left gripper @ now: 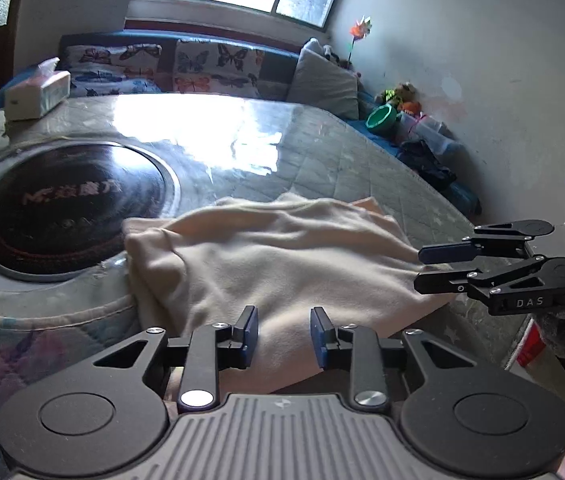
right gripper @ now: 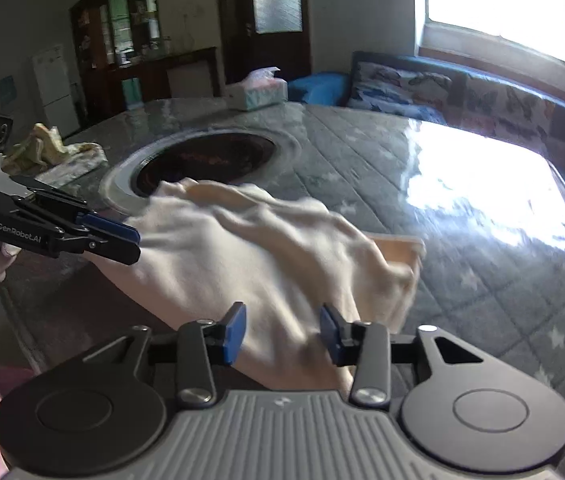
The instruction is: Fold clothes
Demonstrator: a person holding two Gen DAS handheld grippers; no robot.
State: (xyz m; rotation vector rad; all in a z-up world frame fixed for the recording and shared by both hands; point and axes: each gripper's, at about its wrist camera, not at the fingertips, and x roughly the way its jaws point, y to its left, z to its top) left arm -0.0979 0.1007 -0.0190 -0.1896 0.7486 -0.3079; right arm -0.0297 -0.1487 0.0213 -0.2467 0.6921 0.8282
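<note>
A cream garment [left gripper: 266,260] lies rumpled and partly folded on the quilted table cover, its far edge by the round cooktop. It also shows in the right wrist view [right gripper: 266,256]. My left gripper [left gripper: 284,334] is open just above the garment's near edge, holding nothing; in the right wrist view [right gripper: 132,240] it sits at the garment's left side. My right gripper [right gripper: 282,334] is open over the garment's near right part, empty; in the left wrist view [left gripper: 422,268] it hovers at the garment's right edge.
A black round cooktop [left gripper: 70,216] is set into the table beyond the garment. A tissue box [left gripper: 36,94] stands at the far left. A crumpled greenish cloth [right gripper: 50,148] lies left of the cooktop. A sofa with butterfly cushions [left gripper: 162,66] runs behind the table.
</note>
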